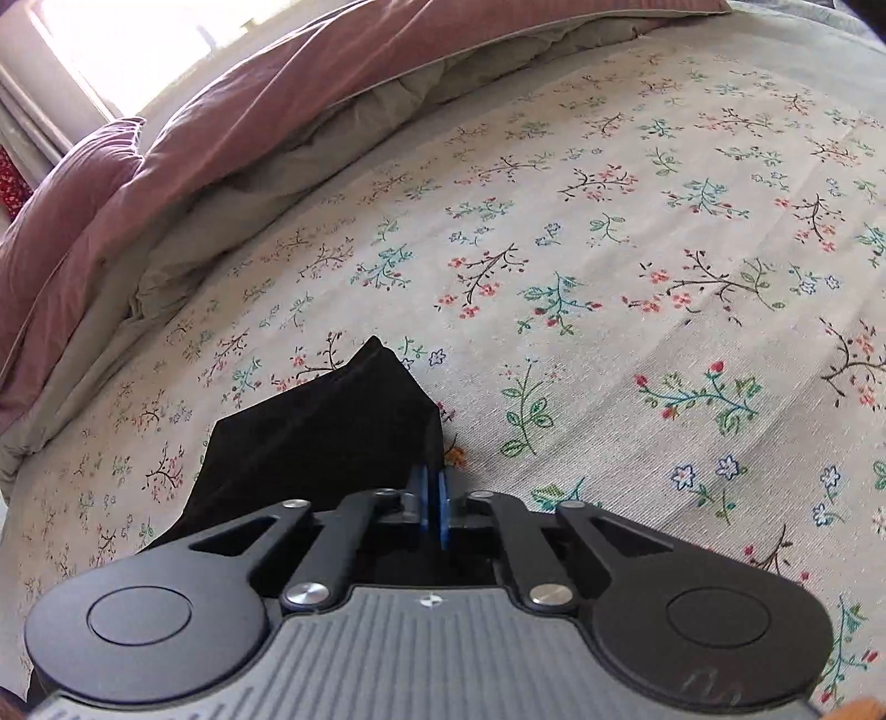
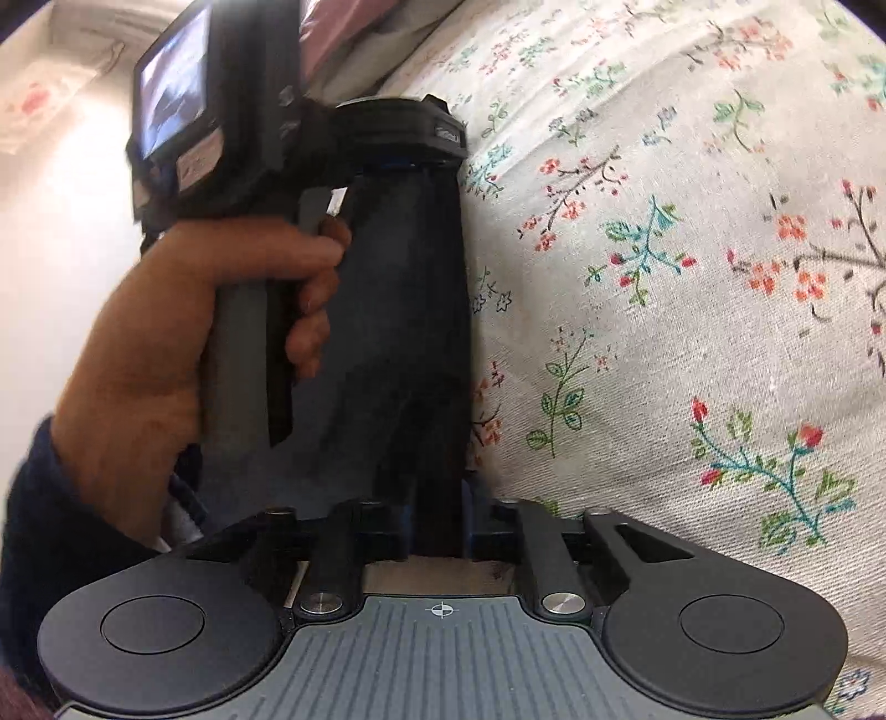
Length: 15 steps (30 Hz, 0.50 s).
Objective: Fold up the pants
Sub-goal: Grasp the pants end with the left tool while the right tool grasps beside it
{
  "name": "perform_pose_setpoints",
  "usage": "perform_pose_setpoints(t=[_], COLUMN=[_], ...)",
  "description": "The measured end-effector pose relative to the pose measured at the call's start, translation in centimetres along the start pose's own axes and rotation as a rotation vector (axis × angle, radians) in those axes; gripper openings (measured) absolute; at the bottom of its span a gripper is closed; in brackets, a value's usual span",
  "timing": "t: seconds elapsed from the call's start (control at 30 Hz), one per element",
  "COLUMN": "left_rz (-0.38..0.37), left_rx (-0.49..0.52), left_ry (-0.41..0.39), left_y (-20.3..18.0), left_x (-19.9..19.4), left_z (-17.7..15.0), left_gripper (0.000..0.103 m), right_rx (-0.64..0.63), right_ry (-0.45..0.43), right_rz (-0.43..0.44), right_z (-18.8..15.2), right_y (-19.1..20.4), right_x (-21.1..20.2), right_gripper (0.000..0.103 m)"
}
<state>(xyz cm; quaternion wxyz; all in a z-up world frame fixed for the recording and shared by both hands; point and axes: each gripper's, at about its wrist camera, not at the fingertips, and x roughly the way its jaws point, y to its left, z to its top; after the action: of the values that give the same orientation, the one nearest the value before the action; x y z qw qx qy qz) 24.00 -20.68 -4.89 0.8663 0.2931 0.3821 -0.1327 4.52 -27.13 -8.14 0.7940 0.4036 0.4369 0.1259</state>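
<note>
The black pants (image 1: 332,432) lie bunched on the floral bed sheet (image 1: 637,343). In the left wrist view my left gripper (image 1: 434,498) is shut, its blue pads (image 1: 423,501) pinching the right edge of the cloth. In the right wrist view the pants (image 2: 410,332) run as a taut dark band from my right gripper (image 2: 440,520), which is shut on the near end, up to the left gripper (image 2: 418,163) at the far end. A hand (image 2: 166,332) holds the left gripper's handle. The rest of the pants is hidden behind the grippers.
A pink duvet with a beige underside (image 1: 249,127) is pushed back along the far left of the bed, beside a pink pillow (image 1: 72,205). A bright window (image 1: 111,44) is behind them. Floral sheet (image 2: 692,304) spreads to the right of the pants.
</note>
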Motion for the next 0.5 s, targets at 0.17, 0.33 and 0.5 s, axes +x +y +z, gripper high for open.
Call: perform_pose_setpoints(t=[0.17,0.33,0.5], left_rz=[-0.057,-0.172,-0.214], left_rx=[-0.13,-0.297,-0.36], left_ry=[-0.021,-0.02,-0.058], left_y=[2.1,4.8,3.6], left_x=[-0.8,-1.8,-3.8], left_z=[0.4,2.5,5.3], left_gripper=[0.03,0.029,0.029], right_rx=[-0.036,-0.088,-0.097], right_ry=[-0.02,-0.069,-0.126], right_rz=[0.011,0.046,0.035], right_z=[0.2,1.4,2.7], right_y=[1.4,3.0,1.9], right_x=[-1.3,-4.3,-7.9], right_gripper=[0.002,0.002,0.002])
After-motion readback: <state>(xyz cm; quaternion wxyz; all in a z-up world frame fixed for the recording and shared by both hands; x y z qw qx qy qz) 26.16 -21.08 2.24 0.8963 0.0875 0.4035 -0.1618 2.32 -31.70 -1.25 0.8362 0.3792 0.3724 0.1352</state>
